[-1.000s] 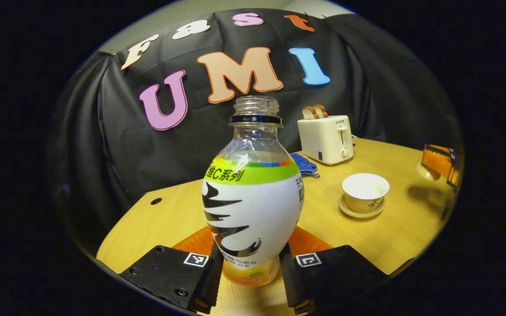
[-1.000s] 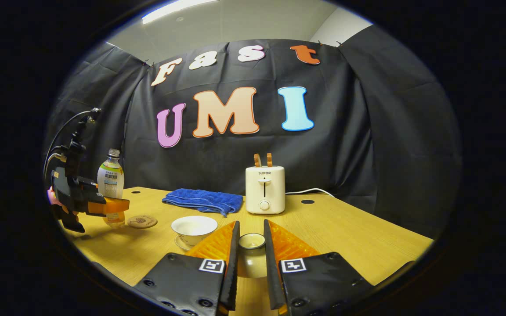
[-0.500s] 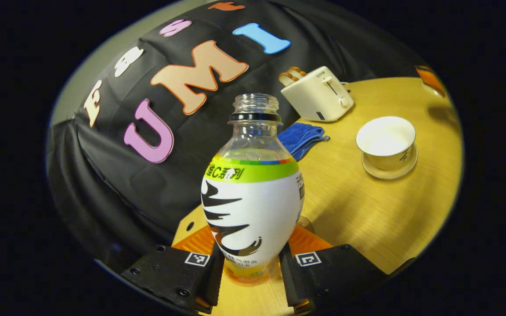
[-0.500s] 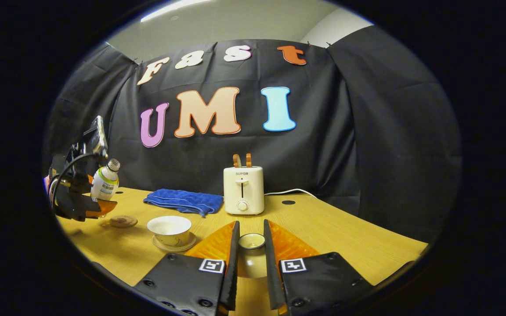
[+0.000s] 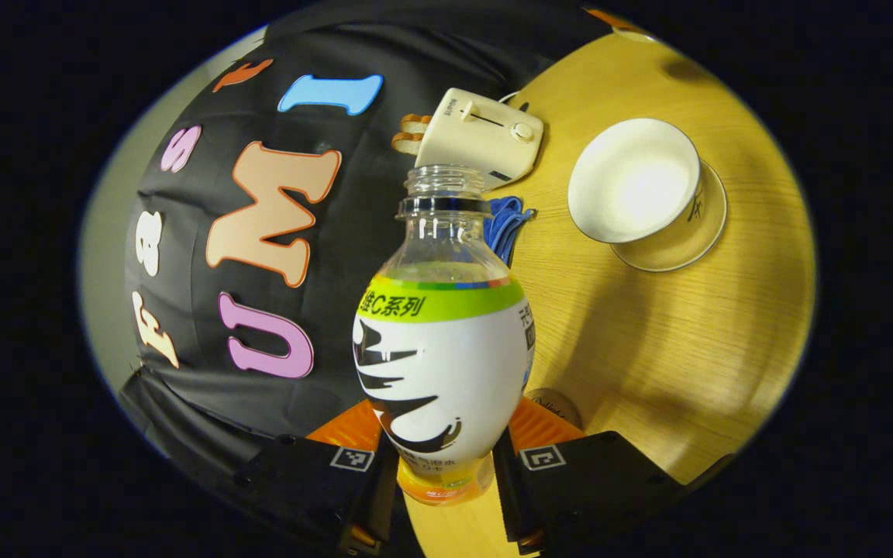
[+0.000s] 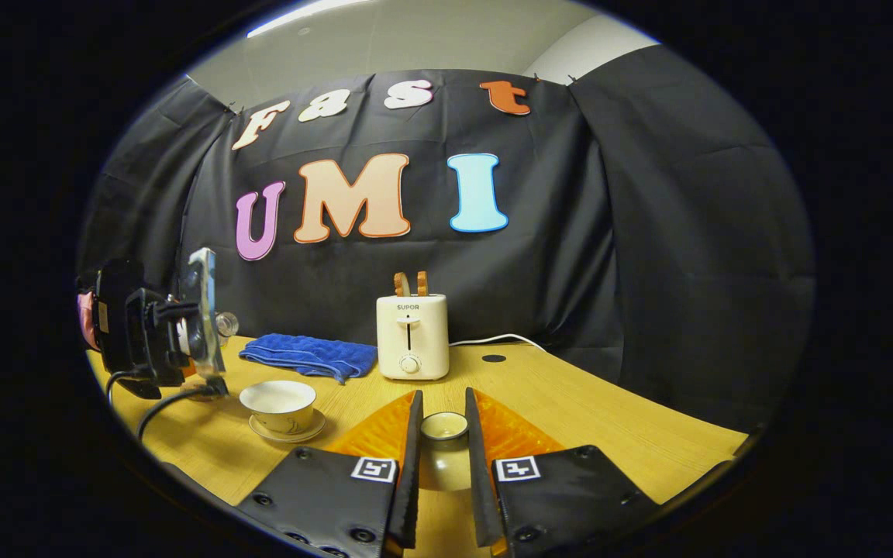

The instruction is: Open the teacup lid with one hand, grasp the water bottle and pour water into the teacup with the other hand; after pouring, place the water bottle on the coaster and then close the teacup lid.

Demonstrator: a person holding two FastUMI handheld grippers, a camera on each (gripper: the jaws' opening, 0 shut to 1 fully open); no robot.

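Gripping the uncapped water bottle [image 5: 443, 364] low on its body, my left gripper [image 5: 443, 473] holds it tipped over the wooden table [image 5: 671, 349], both fingers pressed to its sides. Liquid sits near the label's green band. Ahead of the bottle's mouth and off to one side, the open teacup [image 5: 632, 182] rests on its saucer [image 5: 687, 244], beside a cream toaster [image 5: 481, 139] and a blue cloth [image 5: 502, 225]. My right gripper [image 6: 443, 457] is clamped on the teacup lid [image 6: 444, 428], held apart from the cup. A round coaster [image 5: 557, 404] lies just beside the bottle's base.
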